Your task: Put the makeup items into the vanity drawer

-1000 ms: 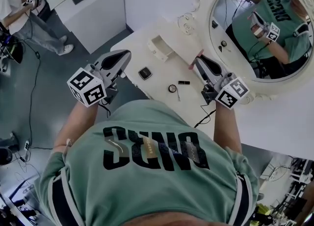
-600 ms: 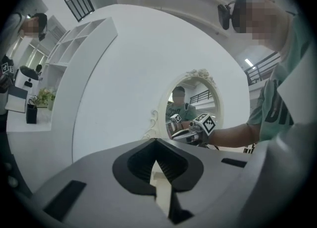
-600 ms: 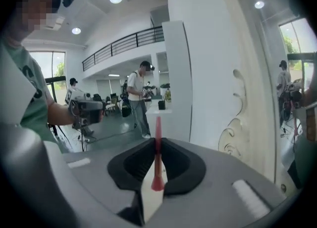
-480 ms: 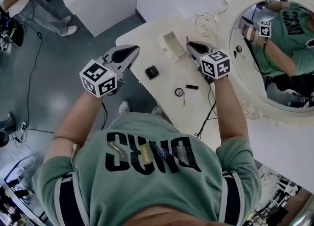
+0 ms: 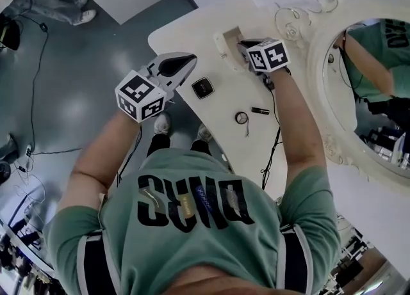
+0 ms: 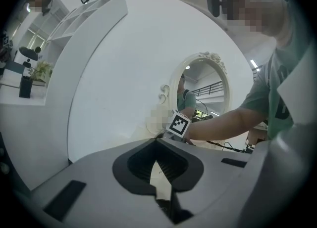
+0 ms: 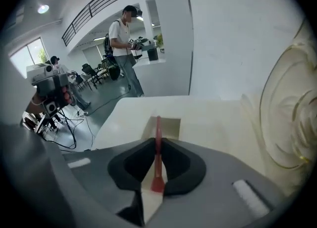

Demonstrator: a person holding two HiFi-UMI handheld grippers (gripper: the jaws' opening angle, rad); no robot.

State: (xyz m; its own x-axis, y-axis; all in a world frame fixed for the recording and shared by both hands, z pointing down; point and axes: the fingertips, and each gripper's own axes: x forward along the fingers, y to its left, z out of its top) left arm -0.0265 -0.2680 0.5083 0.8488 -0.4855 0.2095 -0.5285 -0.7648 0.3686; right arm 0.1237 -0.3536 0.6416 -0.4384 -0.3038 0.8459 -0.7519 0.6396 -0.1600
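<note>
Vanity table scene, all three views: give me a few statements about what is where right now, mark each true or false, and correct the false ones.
1. The right gripper is closed on a thin pink stick. True.
2. The small cream drawer on the white vanity table is closed. False: it is open, and the stick points towards it.
3. The black square compact lies inside the drawer. False: it lies on the tabletop, near the left gripper.
4. The left gripper holds nothing. True.
5. A small black tube lies on the tabletop beside a small round item. True.
</note>
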